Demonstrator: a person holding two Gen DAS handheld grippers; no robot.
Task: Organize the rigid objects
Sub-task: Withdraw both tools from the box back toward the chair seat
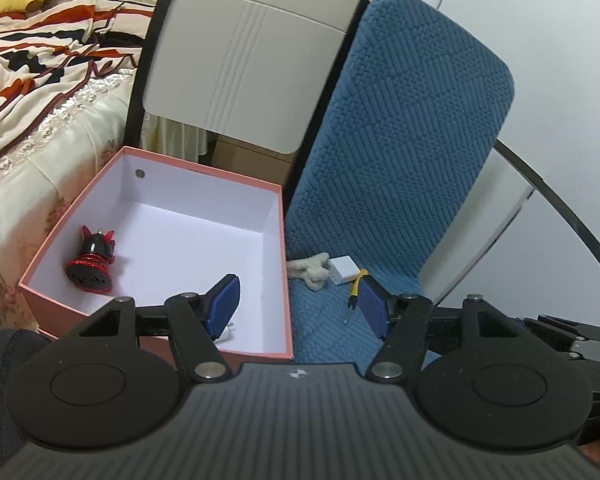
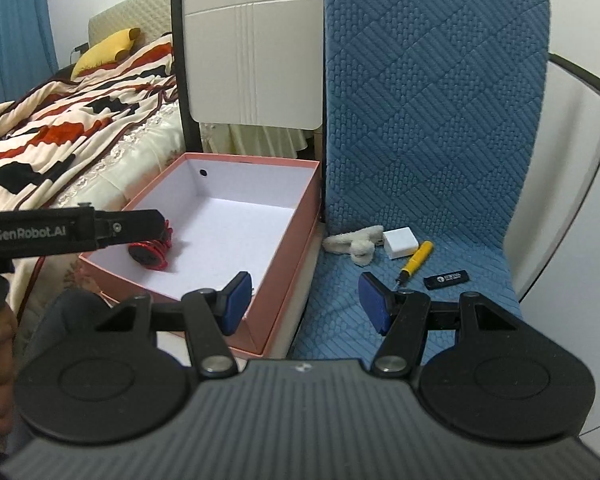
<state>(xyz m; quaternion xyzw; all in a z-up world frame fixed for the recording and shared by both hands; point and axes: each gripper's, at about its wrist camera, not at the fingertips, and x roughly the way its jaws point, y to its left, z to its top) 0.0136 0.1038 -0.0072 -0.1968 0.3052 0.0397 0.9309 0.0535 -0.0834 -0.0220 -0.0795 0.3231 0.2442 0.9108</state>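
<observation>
Red-black figurine (image 1: 92,261) lies tipped in the pink box (image 1: 287,280), near its front-left corner; rest of box floor is bare white. Box sits just beside the blue chair (image 2: 440,120), at the seat's left edge. On the seat, near the backrest: white fuzzy thing (image 2: 354,245), white charger (image 2: 399,242), yellow screwdriver (image 2: 417,259), and black USB stick (image 2: 447,279) further right. Left gripper (image 1: 296,304) wide open, holding nothing, straddling the box's right wall. Right gripper (image 2: 305,302) also wide open, empty, over the box/seat gap. Bed w/ patterned blanket (image 2: 60,128) to the left.
</observation>
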